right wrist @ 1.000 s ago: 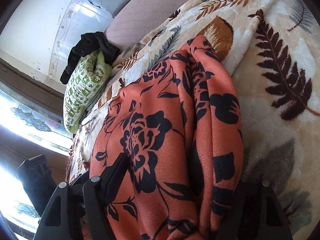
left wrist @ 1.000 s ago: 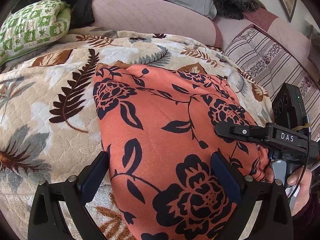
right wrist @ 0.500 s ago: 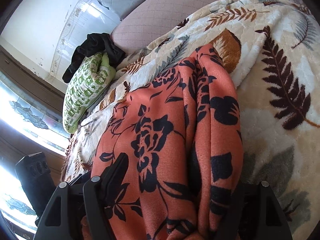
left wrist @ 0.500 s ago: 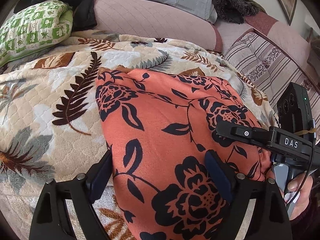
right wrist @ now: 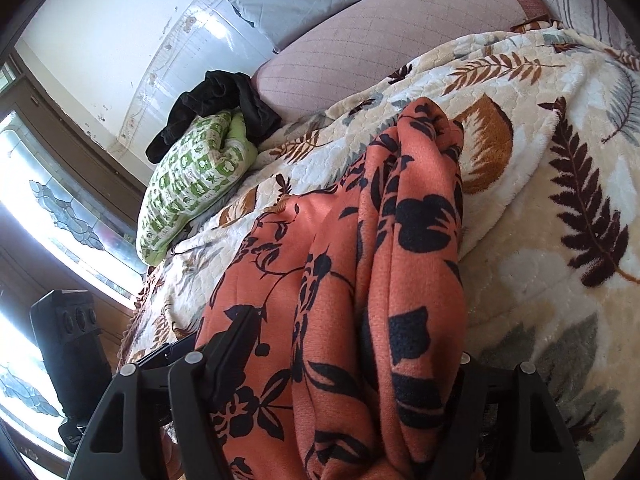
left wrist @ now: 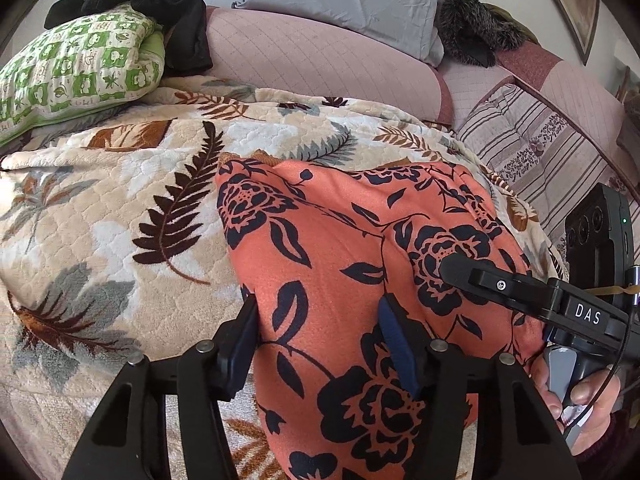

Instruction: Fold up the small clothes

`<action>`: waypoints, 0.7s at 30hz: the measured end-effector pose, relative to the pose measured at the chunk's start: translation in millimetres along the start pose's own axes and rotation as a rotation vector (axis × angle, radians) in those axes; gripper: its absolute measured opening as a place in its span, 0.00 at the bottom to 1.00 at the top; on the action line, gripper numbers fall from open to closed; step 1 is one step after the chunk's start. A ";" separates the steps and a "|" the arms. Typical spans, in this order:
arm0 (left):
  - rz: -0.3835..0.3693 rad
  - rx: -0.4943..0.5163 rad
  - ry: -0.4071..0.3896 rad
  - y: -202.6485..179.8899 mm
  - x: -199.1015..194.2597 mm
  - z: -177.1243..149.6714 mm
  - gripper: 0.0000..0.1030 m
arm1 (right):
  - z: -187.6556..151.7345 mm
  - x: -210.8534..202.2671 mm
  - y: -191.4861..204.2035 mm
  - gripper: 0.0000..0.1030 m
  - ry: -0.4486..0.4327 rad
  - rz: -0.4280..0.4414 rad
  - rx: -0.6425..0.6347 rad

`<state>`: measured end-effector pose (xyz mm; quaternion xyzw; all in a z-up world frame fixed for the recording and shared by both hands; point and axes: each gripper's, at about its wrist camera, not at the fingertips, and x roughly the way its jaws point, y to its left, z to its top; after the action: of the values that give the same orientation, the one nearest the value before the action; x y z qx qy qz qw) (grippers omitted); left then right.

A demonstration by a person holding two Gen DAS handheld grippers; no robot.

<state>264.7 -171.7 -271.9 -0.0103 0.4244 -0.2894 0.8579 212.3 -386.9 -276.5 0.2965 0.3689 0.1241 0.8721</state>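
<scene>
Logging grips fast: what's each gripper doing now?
Left gripper: closing, orange black-flowered cloth between its jaws.
Right gripper: bunched cloth fills it; grip unclear.

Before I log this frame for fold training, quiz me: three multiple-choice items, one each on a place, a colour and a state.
1. Where is the green-and-white pillow?
A. under a black garment
B. on the floor
C. on the striped cushion

2. What colours is the garment being folded?
A. blue with white dots
B. orange with black flowers
C. plain grey

3. How does the left hand-held gripper stand?
A. shut on nothing
B. clear of the fabric
C. around a bunch of the fabric

Answers: 1 A, the black garment lies over the pillow's top. 2 B, black blooms on orange cloth spread over the leaf-print blanket. 3 C, the jaws are closing with orange cloth between them.
</scene>
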 end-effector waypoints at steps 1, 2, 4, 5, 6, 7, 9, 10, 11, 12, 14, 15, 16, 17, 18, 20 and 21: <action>0.001 0.000 0.006 0.9 1.5 0.2 0.59 | -0.1 0.4 0.0 0.72 0.003 -0.004 -0.002; 0.011 -0.002 0.019 1.5 4.5 -0.4 0.60 | 0.1 1.9 -1.3 0.72 0.009 -0.014 0.003; 0.012 -0.003 0.056 3.0 13.9 -2.5 0.71 | 1.1 7.2 -7.3 0.72 0.033 -0.038 0.033; 0.003 -0.005 0.077 4.1 19.1 -3.9 0.80 | 1.0 9.3 -12.1 0.72 0.046 -0.057 0.051; -0.013 -0.016 0.103 5.7 25.2 -5.5 0.83 | 0.7 11.8 -17.0 0.72 0.064 -0.078 0.074; -0.039 -0.037 0.129 7.9 30.4 -7.2 0.84 | 0.3 15.4 -23.4 0.72 0.088 -0.098 0.101; -0.086 -0.091 0.144 14.2 34.5 -9.3 0.84 | -1.1 19.0 -34.3 0.73 0.110 -0.107 0.151; -0.101 -0.099 0.140 15.1 33.8 -10.4 0.84 | -0.8 17.9 -36.6 0.73 0.104 -0.098 0.164; -0.109 -0.099 0.135 15.3 33.1 -10.8 0.81 | -0.4 17.5 -36.4 0.73 0.105 -0.096 0.162; -0.116 -0.101 0.125 15.7 31.8 -11.2 0.76 | -0.6 17.8 -36.2 0.73 0.104 -0.102 0.155; -0.125 -0.098 0.099 15.0 27.9 -11.3 0.60 | -1.8 16.5 -33.7 0.74 0.088 -0.106 0.134; -0.125 -0.089 0.081 13.8 24.9 -11.0 0.55 | -2.1 14.9 -31.7 0.71 0.079 -0.101 0.117; -0.123 -0.080 0.061 12.8 21.4 -9.8 0.46 | -1.7 12.8 -28.4 0.70 0.064 -0.095 0.099; -0.118 -0.071 0.039 11.5 17.5 -8.7 0.39 | -0.7 10.1 -23.5 0.60 0.045 -0.095 0.073; -0.115 -0.064 0.023 10.4 14.2 -7.0 0.38 | 0.5 7.5 -17.4 0.51 0.025 -0.108 0.039; -0.102 -0.051 0.002 7.6 8.8 -4.5 0.35 | 0.9 3.0 -8.2 0.48 0.000 -0.123 -0.003; -0.092 -0.045 -0.008 6.2 5.3 -4.0 0.34 | 0.3 2.2 -5.0 0.47 -0.007 -0.130 -0.010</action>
<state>267.2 -168.3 -280.0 -0.0501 0.4263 -0.3189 0.8450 214.0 -390.0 -280.6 0.2682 0.3837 0.0682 0.8810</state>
